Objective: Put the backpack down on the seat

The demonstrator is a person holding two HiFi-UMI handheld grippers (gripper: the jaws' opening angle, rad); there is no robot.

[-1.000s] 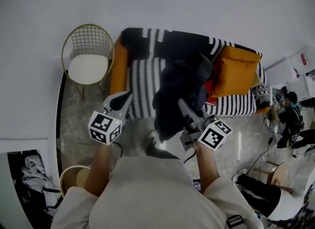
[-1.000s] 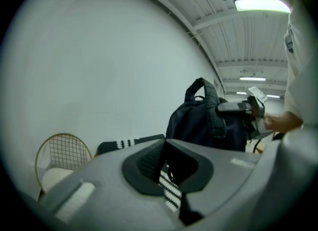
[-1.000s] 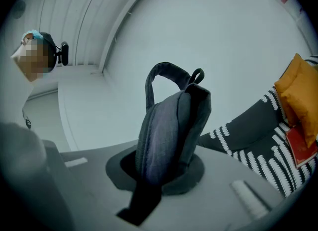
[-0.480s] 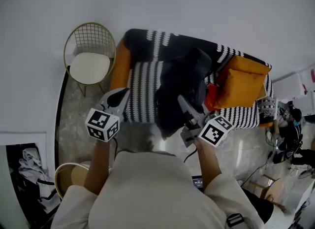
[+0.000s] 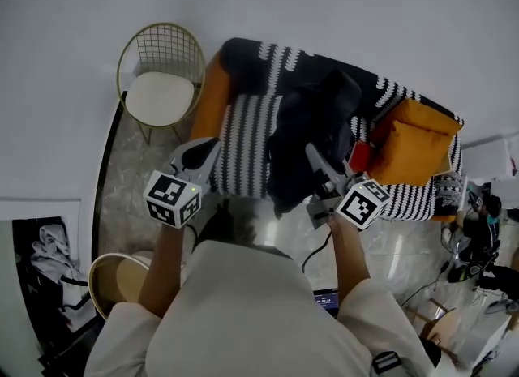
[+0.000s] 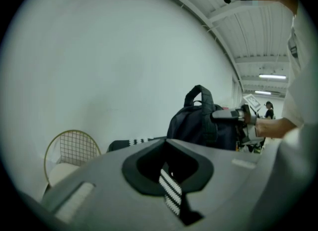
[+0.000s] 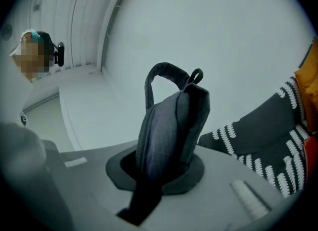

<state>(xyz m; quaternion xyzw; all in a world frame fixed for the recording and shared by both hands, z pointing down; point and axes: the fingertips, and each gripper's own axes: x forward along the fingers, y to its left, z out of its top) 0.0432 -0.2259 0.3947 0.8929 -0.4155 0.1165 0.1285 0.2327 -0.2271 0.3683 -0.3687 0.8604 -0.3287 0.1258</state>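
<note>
A dark navy backpack (image 5: pixel 306 136) stands upright over the striped seat of the sofa (image 5: pixel 243 136), its lower end at the front edge. My right gripper (image 5: pixel 319 164) is shut on the backpack's fabric near its side. In the right gripper view the grey-blue cloth (image 7: pixel 166 130) fills the gap between the jaws, with the carry handle (image 7: pixel 164 73) sticking up. My left gripper (image 5: pixel 203 152) hovers left of the backpack, shut with nothing in it, in front of the seat. From the left gripper view, the backpack (image 6: pixel 201 125) is ahead to the right.
Orange cushions (image 5: pixel 415 144) and a red item (image 5: pixel 361 155) lie at the sofa's right end. A gold wire chair (image 5: pixel 162 83) with a white seat stands to the left. A round basket (image 5: pixel 113 282) sits on the floor at lower left. People and gear (image 5: pixel 478 237) crowd the far right.
The head view has swung, so the sofa sits further right in the picture. The right gripper keeps its hold on the backpack over the seat; the left gripper has stayed beside it.
</note>
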